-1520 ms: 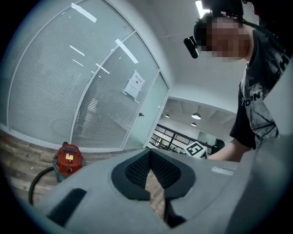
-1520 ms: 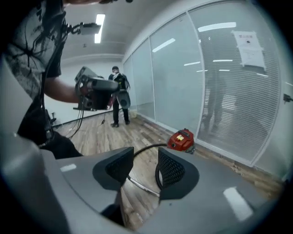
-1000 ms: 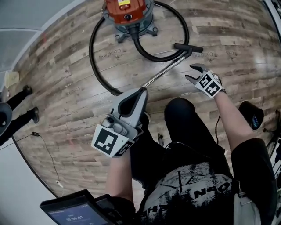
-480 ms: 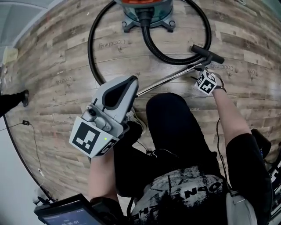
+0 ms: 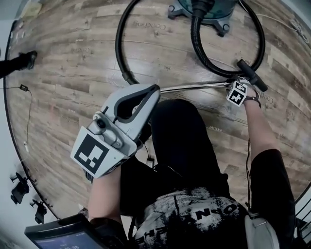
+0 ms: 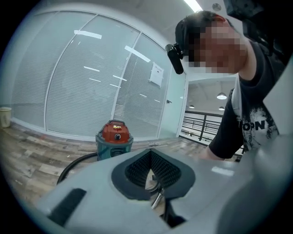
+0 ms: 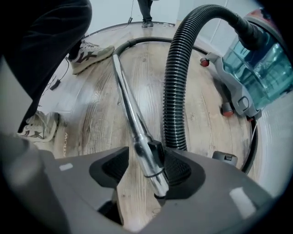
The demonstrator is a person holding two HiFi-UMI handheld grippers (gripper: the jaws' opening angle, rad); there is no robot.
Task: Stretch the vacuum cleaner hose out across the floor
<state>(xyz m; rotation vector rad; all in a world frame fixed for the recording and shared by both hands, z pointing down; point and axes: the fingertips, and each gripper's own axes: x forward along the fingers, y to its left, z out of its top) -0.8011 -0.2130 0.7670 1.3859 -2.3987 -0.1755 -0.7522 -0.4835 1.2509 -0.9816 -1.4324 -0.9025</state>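
Note:
The vacuum cleaner (image 5: 206,10) stands at the top of the head view. Its black ribbed hose (image 5: 120,46) coils in a wide loop around it and joins a metal wand (image 5: 194,87) lying on the wood floor. The wand ends at a black floor nozzle (image 5: 251,75). My right gripper (image 5: 238,91) points down over the wand's nozzle end. Its jaws have just been opening, and the wand (image 7: 132,119) lies between them against one pad, a gap on the other side. My left gripper (image 5: 151,93) hovers shut and empty near the wand's other end.
My own knee (image 5: 180,126) and shoe (image 7: 89,55) are close beside the wand. Another person's foot (image 5: 22,61) and a thin cable (image 5: 24,97) are at the left edge. Tripod feet (image 5: 19,189) stand at lower left. A glass wall (image 6: 91,82) rises behind the vacuum (image 6: 114,136).
My right gripper has dropped from beside the nozzle down over the wand's end. My left gripper has sunk lower. The head view has shifted, so the vacuum sits further up and right.

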